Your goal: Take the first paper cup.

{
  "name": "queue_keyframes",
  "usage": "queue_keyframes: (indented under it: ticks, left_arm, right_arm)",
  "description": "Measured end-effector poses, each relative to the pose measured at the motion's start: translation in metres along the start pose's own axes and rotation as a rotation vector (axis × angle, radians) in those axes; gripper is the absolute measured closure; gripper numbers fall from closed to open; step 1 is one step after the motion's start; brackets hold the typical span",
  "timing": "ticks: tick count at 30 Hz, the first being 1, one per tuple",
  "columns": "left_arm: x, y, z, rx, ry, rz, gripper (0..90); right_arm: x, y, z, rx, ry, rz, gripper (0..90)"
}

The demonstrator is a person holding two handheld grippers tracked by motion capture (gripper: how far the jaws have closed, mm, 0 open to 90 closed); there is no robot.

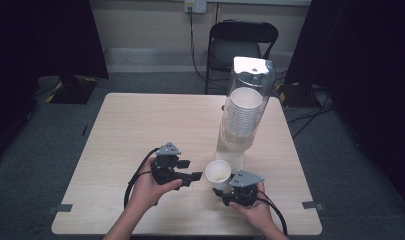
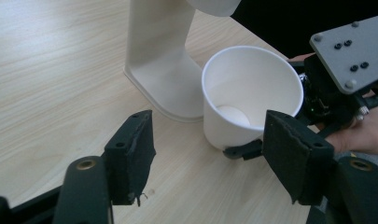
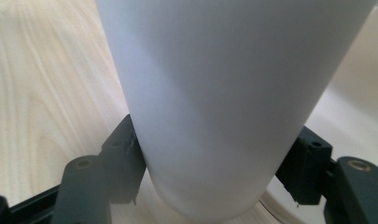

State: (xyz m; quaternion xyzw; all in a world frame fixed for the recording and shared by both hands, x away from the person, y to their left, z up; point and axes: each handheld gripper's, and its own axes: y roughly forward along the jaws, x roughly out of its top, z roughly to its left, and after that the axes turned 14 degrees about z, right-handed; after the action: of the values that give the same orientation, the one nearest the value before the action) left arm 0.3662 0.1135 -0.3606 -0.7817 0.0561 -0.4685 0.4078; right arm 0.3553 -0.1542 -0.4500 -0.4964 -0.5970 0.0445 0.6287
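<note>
The right tongs (image 3: 210, 182) clamp the white paper cup (image 3: 224, 93) low on its wall, upright on the worktop (image 1: 140, 125) before the cup dispenser (image 1: 245, 105). The left tongs (image 2: 210, 158), empty and part open, stand just beside the cup.

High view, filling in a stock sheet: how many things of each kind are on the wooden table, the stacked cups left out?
Clear plastic cup dispenser on a white stand: 1
Loose white paper cup: 1
Black hand-held tongs: 2, left, right
Total: 4
</note>
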Motion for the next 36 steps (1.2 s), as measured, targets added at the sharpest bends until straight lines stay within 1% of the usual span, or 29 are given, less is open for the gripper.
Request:
queue_keyframes:
  ticks: [3,5,6,7,8,9,11,12,13,14,15,16,17,18,19,20,22,23,24,25,26,27,28,29,30,31,32,33,36]
  left_arm:
    - [0.003,0.0,0.0,-0.031,-0.027,-0.012,40.4]
    - [0.004,0.001,-0.001,-0.037,-0.032,-0.018,46.4]
    - [0.005,0.002,-0.001,-0.042,-0.044,-0.016,46.7]
    - [0.006,0.004,-0.001,-0.055,-0.057,-0.013,50.2]
    - [0.006,0.004,-0.001,-0.055,-0.057,-0.013,50.5]
    - [0.006,0.005,-0.001,-0.041,-0.062,0.002,50.5]
    - [0.007,0.008,0.0,-0.06,-0.081,0.016,53.2]
    - [0.007,0.009,0.001,-0.061,-0.08,0.021,54.6]
    - [0.007,0.011,0.002,-0.066,-0.092,0.029,57.1]
    - [0.007,0.011,0.002,-0.066,-0.092,0.029,60.2]
    - [0.007,0.013,0.002,-0.072,-0.103,0.045,60.2]
    - [0.007,0.014,0.002,-0.074,-0.114,0.055,69.0]
    - [0.007,0.016,0.003,-0.077,-0.121,0.068,69.0]
    - [0.006,0.017,0.003,-0.078,-0.131,0.082,73.3]
    - [0.007,0.018,0.003,-0.079,-0.153,0.096,80.7]
    - [0.007,0.018,0.005,-0.081,-0.182,0.101,82.3]
    - [0.007,0.018,0.008,-0.096,-0.214,0.12,84.6]
    - [0.007,0.018,0.008,-0.096,-0.214,0.12,85.4]
    - [0.007,0.018,0.01,-0.098,-0.229,0.122,86.8]
    - [0.006,0.017,0.014,-0.105,-0.255,0.117,87.0]
    - [0.006,0.017,0.014,-0.105,-0.255,0.117,87.2]
    - [0.005,0.014,0.017,-0.082,-0.269,0.116,87.2]
    - [0.004,0.012,0.021,-0.075,-0.284,0.096,87.1]
    - [0.001,0.006,0.03,-0.057,-0.302,0.07,87.0]
    - [0.001,0.006,0.03,-0.057,-0.302,0.07,87.0]
    - [-0.001,0.002,0.037,-0.034,-0.332,0.068,87.0]
    - [-0.006,-0.005,0.049,0.018,-0.382,0.067,86.8]
    - [-0.006,-0.005,0.049,0.018,-0.382,0.067,86.8]
    - [-0.014,-0.014,0.07,0.093,-0.455,0.054,86.8]
  right_arm:
    - [0.003,0.0,0.004,0.014,-0.02,-0.014,33.6]
    - [0.005,0.0,0.007,0.024,-0.037,-0.017,33.7]
    - [0.006,0.001,0.009,0.025,-0.047,-0.013,33.6]
    - [0.007,0.002,0.011,0.027,-0.067,-0.017,33.6]
    - [0.007,0.002,0.011,0.027,-0.067,-0.017,33.6]
    - [0.008,0.002,0.011,0.031,-0.068,-0.019,33.6]
    - [0.01,0.002,0.013,0.035,-0.076,-0.03,33.6]
    - [0.011,0.002,0.013,0.037,-0.08,-0.033,33.5]
    - [0.012,0.001,0.016,0.038,-0.094,-0.04,33.5]
    - [0.012,0.001,0.016,0.038,-0.094,-0.04,33.5]
    - [0.013,0.001,0.016,0.037,-0.1,-0.042,33.5]
    - [0.014,0.001,0.018,0.037,-0.107,-0.043,33.4]
    - [0.014,0.001,0.018,0.037,-0.107,-0.043,33.4]
    - [0.014,0.001,0.019,0.047,-0.099,-0.047,33.4]
    - [0.015,0.002,0.018,0.04,-0.104,-0.048,33.3]
    - [0.015,0.002,0.018,0.038,-0.106,-0.046,33.2]
    - [0.015,0.002,0.019,0.03,-0.108,-0.044,33.0]
    - [0.015,0.003,0.019,0.031,-0.109,-0.041,32.9]
    - [0.015,0.003,0.02,0.031,-0.104,-0.046,32.8]
    - [0.015,0.004,0.019,0.032,-0.101,-0.042,32.1]
    - [0.015,0.004,0.019,0.032,-0.101,-0.042,32.1]
    - [0.015,0.004,0.019,0.025,-0.097,-0.035,28.8]
    - [0.012,0.005,0.015,-0.006,-0.065,-0.022,21.9]
    - [0.011,0.004,0.012,-0.008,-0.05,-0.019,22.5]
    - [0.011,0.004,0.012,-0.008,-0.05,-0.019,22.5]
    - [0.009,0.003,0.01,-0.012,-0.036,-0.015,22.2]
    - [0.006,0.001,0.003,-0.028,0.004,-0.015,21.2]
    - [0.006,0.001,0.003,-0.028,0.004,-0.015,21.2]
    - [0.004,-0.003,-0.004,-0.049,0.036,-0.024,20.8]
